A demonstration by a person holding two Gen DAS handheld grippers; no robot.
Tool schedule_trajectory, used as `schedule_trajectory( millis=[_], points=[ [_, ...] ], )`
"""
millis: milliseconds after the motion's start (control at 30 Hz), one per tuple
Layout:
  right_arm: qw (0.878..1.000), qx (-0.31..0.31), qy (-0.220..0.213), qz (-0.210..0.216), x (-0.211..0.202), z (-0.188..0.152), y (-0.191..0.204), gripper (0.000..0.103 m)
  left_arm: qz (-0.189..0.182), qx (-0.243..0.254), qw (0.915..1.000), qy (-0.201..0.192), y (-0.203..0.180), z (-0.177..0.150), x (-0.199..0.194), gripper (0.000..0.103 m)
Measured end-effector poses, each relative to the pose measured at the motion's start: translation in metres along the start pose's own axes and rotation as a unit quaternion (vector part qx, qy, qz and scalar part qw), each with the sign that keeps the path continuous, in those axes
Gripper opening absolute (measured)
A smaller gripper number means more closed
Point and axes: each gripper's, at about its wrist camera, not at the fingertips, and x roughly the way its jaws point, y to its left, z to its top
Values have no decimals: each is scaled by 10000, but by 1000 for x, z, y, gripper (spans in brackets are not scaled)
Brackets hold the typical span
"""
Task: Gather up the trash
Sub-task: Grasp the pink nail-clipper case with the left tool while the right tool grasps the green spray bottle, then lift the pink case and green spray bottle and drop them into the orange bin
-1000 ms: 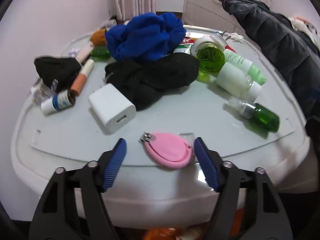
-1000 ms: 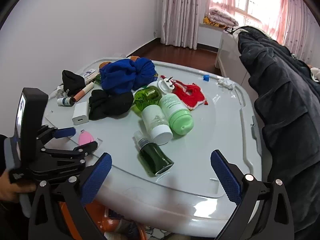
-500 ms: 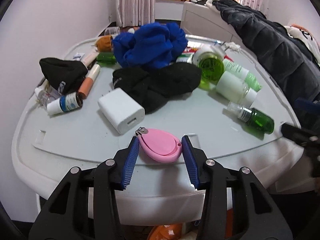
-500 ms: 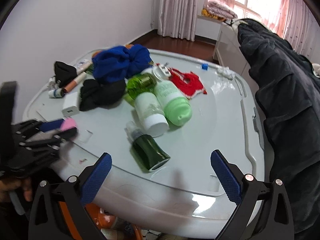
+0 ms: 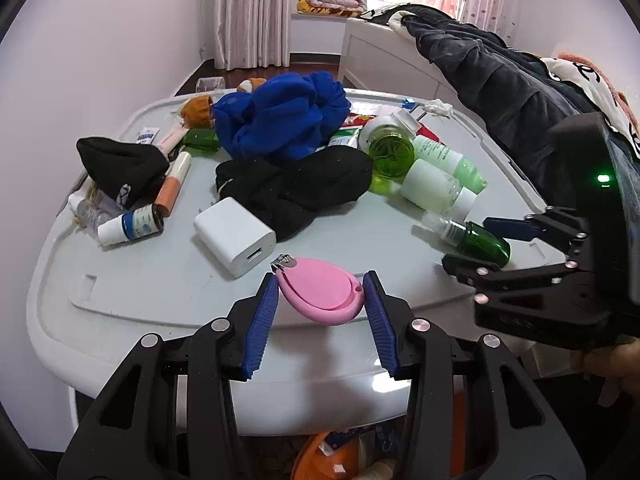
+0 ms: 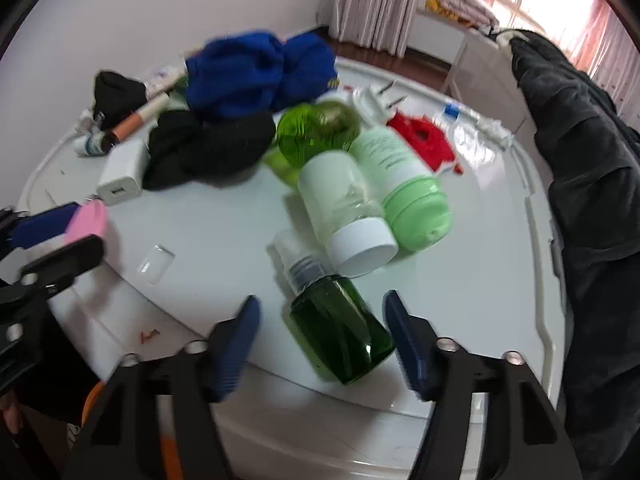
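My left gripper (image 5: 320,300) is shut on a pink teardrop-shaped nail clipper (image 5: 320,292), held just above the near edge of the white table (image 5: 160,280). The clipper and left fingers also show in the right wrist view (image 6: 86,220). My right gripper (image 6: 322,336) is open, with its blue pads on either side of a dark green spray bottle (image 6: 336,332) that lies on its side. The bottle also shows in the left wrist view (image 5: 476,240), between the right fingers; there is a gap between the pads and the bottle.
On the table lie a white charger (image 5: 236,236), black cloth (image 5: 292,188), blue cloth (image 5: 280,116), a round green bottle (image 6: 316,132), a white bottle (image 6: 344,216), a pale green bottle (image 6: 404,184), a red item (image 6: 420,140) and small tubes (image 5: 132,224). A dark coat (image 6: 592,184) hangs at the right.
My left gripper closed on the pink clipper and lifted it slightly. My right gripper moved forward and left, narrowing around the dark green bottle.
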Motion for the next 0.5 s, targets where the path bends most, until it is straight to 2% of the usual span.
schedule_trajectory(
  millis=[33, 100, 233, 500],
  points=[
    [10000, 28, 27, 34, 0, 1, 0, 56, 1, -27, 10000, -8, 2, 0, -1, 43],
    [9999, 41, 82, 137, 1, 2, 1, 41, -9, -49, 10000, -17, 4, -2, -3, 43],
    [9998, -50, 104, 170, -2, 0, 5, 40, -43, -86, 9999, -34, 6, -1, -5, 43],
    [9975, 135, 29, 693, -23, -7, -2, 37, -181, -4, 9998, 54, -2, -3, -3, 41]
  ],
)
